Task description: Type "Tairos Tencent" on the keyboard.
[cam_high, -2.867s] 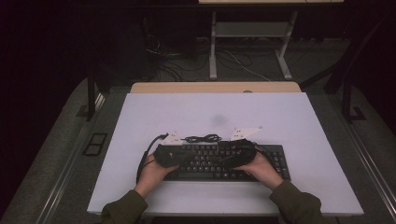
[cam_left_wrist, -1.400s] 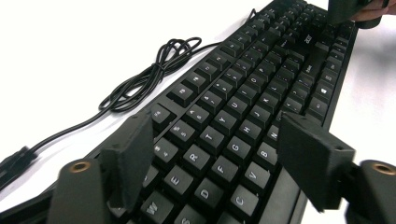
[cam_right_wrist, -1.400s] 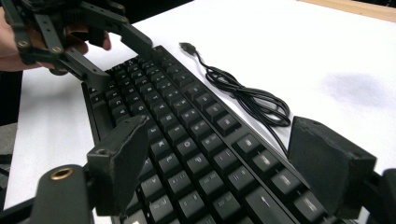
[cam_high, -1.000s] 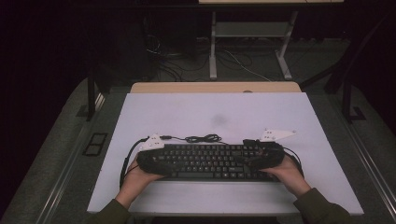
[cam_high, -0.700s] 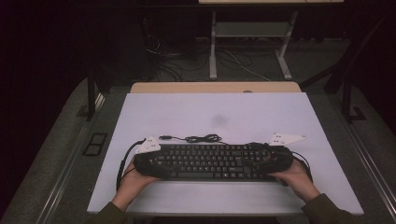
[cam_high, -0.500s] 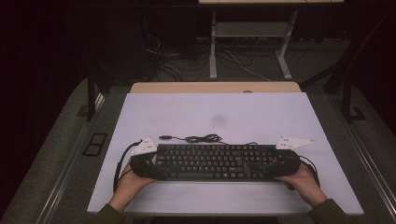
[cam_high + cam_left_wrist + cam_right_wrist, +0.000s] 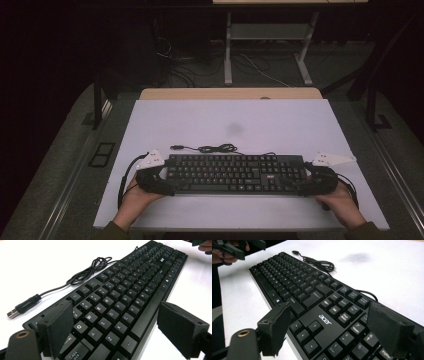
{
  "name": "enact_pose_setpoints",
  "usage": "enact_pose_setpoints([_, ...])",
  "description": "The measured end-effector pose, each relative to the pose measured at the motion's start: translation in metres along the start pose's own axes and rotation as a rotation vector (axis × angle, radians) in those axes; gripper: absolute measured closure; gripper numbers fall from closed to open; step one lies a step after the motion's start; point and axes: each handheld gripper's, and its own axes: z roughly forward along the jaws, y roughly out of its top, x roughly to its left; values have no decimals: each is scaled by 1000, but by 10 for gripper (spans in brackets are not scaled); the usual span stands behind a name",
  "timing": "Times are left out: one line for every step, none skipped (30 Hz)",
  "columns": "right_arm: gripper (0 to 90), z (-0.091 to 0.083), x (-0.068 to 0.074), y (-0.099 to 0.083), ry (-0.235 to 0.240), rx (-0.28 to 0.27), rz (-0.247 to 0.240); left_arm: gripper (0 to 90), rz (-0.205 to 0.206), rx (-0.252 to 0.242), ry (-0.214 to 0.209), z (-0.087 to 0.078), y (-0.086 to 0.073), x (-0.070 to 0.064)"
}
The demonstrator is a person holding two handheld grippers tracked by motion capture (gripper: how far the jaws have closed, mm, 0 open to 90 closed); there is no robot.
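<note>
A black Acer keyboard lies flat near the front edge of the white desk, its USB cable coiled just behind it. The left gripper sits at the keyboard's left end, the right gripper at its right end. Each gripper's fingers are spread wide, straddling the keyboard's end without pinching it.

A white table carries a black keyboard lying flat near its front edge, its loose cable coiled just behind it.
</note>
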Motion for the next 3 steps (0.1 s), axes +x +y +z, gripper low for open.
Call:
enact_pose_setpoints([189,0,0,0,-2,1,-1,134,-1,-2,1,0,0,0])
enact_pose_setpoints([188,0,-1,0,-2,1,0,134,1,-2,4,0,0,0])
enact_pose_setpoints([188,0,-1,-1,-3,2,0,132,2,-2,5,0,0,0])
